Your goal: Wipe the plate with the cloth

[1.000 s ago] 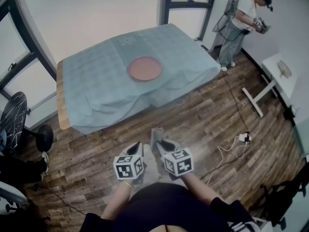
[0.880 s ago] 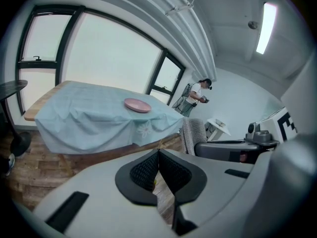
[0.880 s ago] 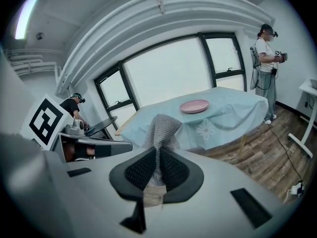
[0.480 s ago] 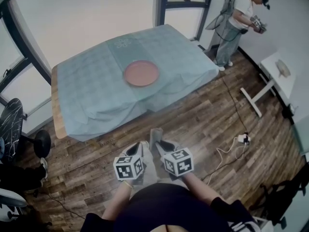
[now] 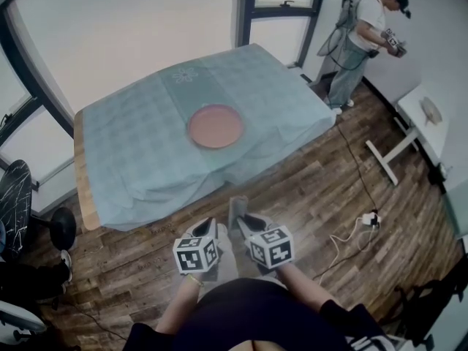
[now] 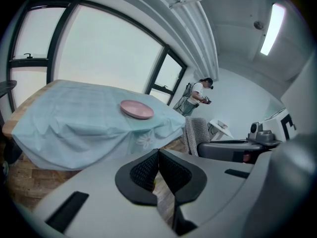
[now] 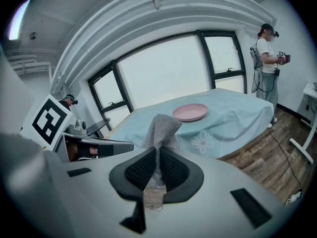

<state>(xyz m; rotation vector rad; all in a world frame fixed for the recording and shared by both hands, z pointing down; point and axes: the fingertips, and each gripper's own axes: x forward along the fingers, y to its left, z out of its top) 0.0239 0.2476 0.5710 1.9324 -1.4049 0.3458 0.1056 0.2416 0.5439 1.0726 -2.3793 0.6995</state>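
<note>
only the right gripper view shows our right gripper (image 7: 157, 157) pinching the cloth (image 7: 163, 125); our left gripper (image 6: 158, 157) is closed and empty, the plate (image 5: 215, 126) far ahead.

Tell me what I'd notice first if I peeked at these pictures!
A round pink plate sits alone in the middle of a pale blue tablecloth. Nearer, the right gripper pinches a grey cloth that sticks up between its jaws. Another person stands by the far window.
</note>
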